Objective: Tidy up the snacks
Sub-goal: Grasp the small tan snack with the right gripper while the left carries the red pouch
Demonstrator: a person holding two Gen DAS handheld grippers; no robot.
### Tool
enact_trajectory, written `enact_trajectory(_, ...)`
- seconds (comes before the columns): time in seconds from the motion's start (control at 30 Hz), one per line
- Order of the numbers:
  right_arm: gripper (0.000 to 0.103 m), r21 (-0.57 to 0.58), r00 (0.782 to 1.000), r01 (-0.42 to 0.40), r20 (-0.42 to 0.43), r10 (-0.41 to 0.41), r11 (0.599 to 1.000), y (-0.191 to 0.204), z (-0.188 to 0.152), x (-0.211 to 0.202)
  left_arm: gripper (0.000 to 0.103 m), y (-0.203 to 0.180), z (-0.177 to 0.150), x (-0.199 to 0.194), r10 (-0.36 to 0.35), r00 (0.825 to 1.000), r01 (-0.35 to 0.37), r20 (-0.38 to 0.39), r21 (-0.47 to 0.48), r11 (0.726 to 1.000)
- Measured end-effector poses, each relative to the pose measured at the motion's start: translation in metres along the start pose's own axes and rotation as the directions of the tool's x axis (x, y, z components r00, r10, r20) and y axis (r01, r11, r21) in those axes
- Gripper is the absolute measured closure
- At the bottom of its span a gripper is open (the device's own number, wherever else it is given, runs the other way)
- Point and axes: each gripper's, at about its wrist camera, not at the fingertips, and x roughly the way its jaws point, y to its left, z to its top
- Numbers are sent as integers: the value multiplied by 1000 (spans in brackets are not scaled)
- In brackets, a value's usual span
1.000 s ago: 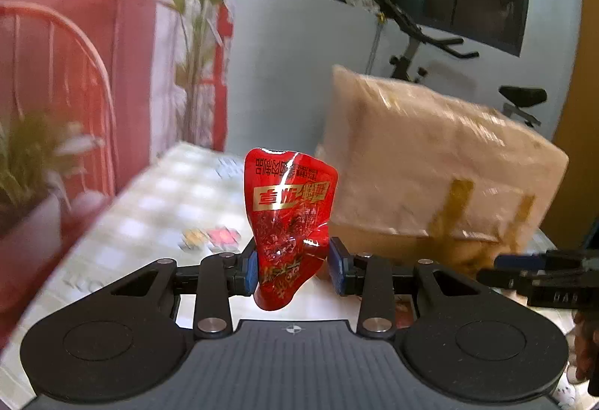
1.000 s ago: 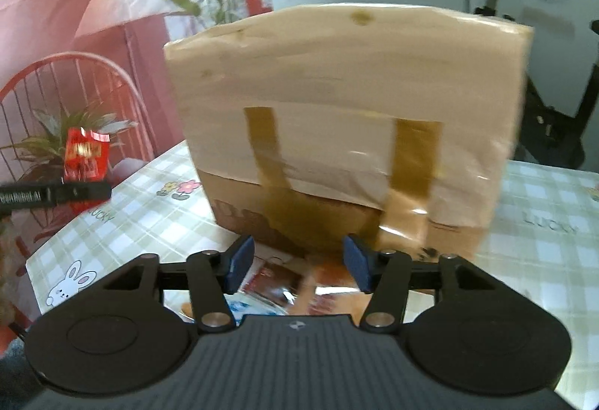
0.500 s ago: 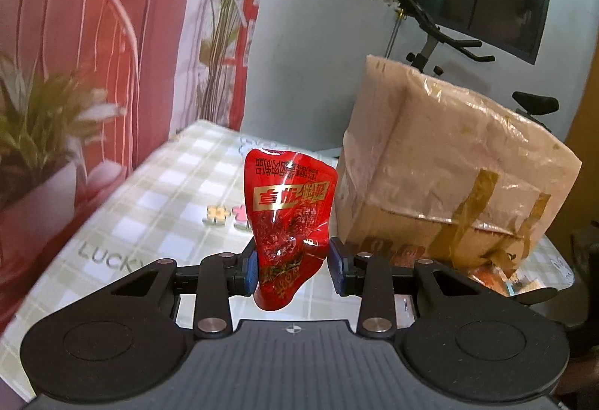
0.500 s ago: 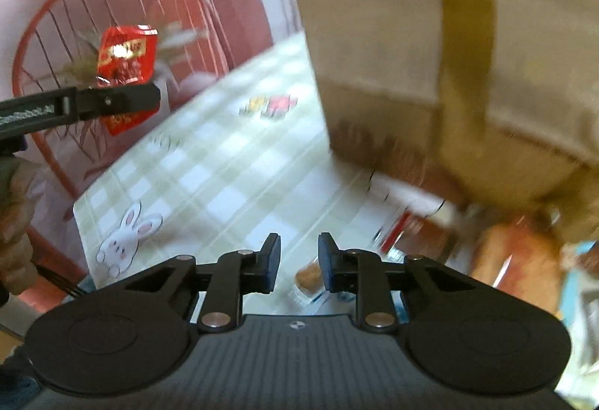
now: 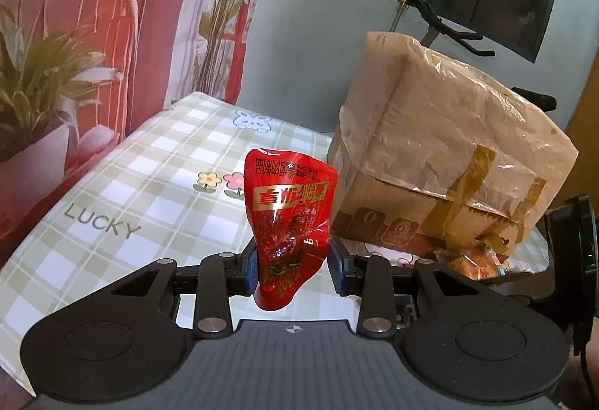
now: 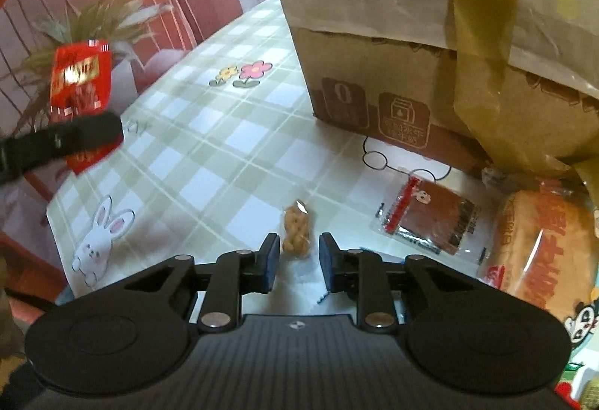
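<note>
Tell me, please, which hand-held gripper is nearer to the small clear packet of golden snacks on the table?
Right. The right hand-held gripper hangs just above the small snack packet, which shows between its fingertips. The left hand-held gripper is off to the side, clamped on a red snack pouch.

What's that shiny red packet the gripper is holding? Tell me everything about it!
The red snack packet is glossy, crinkled foil-like plastic with gold lettering on a gold-edged band and a clearer part showing dark reddish pieces inside. It stands roughly upright, top tilted slightly, pinched low down in the left gripper, above the checked tablecloth. Only the pads touch it. The right wrist view shows it too.
</note>
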Motion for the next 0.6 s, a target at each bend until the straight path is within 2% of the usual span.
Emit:
enact_trajectory(0.27, 77, -66, 999, 12, 38, -9, 998, 5, 4, 10, 64, -3, -5, -1, 9, 1000, -9, -17, -3, 1000)
enact_trajectory(0.33, 82, -96, 999, 16, 44, -12, 995, 7, 2, 10, 64, -4, -5, -1, 12, 1000, -12, -20, -4, 1000)
enact_trajectory(0.4, 82, -120, 998, 15, 65, -7, 993, 9, -1, 6, 64, -6, -5, -2, 16, 1000, -16, -21, 0, 1000)
enact_trajectory(0.5, 83, -118, 990, 13, 139, 3, 993, 7, -5, -11, 64, -11, -2, -4, 17, 1000, -17, -12, 13, 1000)
enact_trajectory(0.6, 83, -118, 971, 14, 240, 15, 993, 4, -6, -36, 64, -19, 6, -7, 10, 1000, -11, 7, 43, 999)
